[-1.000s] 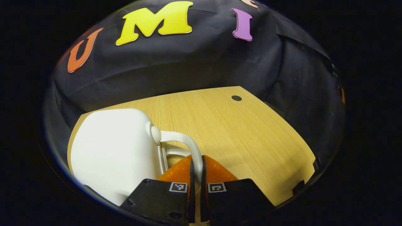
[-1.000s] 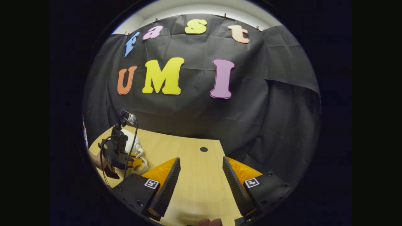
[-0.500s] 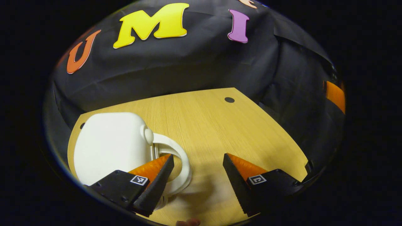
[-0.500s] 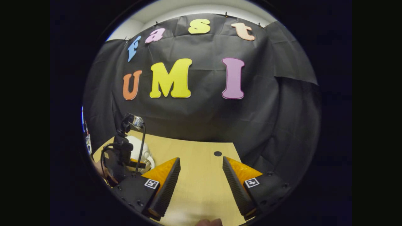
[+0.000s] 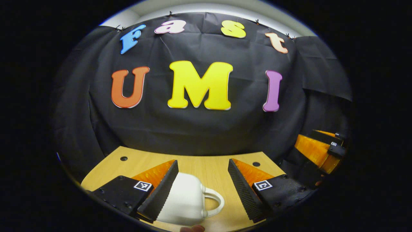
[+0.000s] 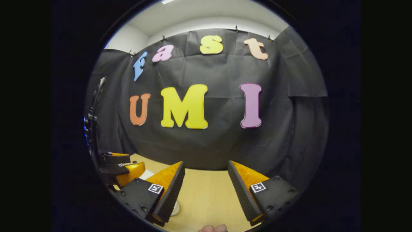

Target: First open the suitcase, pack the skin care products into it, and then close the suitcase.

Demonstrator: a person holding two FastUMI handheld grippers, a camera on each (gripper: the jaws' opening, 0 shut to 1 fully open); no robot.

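White, hard-shelled and shut, the small suitcase (image 5: 185, 201) lies on the tabletop (image 5: 206, 166) between and below my left gripper (image 5: 202, 188), fingers spread and holding nothing; my right gripper (image 6: 206, 190) likewise spread; I judge a clean, level withdrawal best.

In the left gripper view, the left gripper (image 5: 202, 180) is held level, its two fingers spread wide apart with nothing pressed between them. In the right gripper view, the right gripper (image 6: 206, 183) is likewise level, fingers parted wide and gripping nothing.
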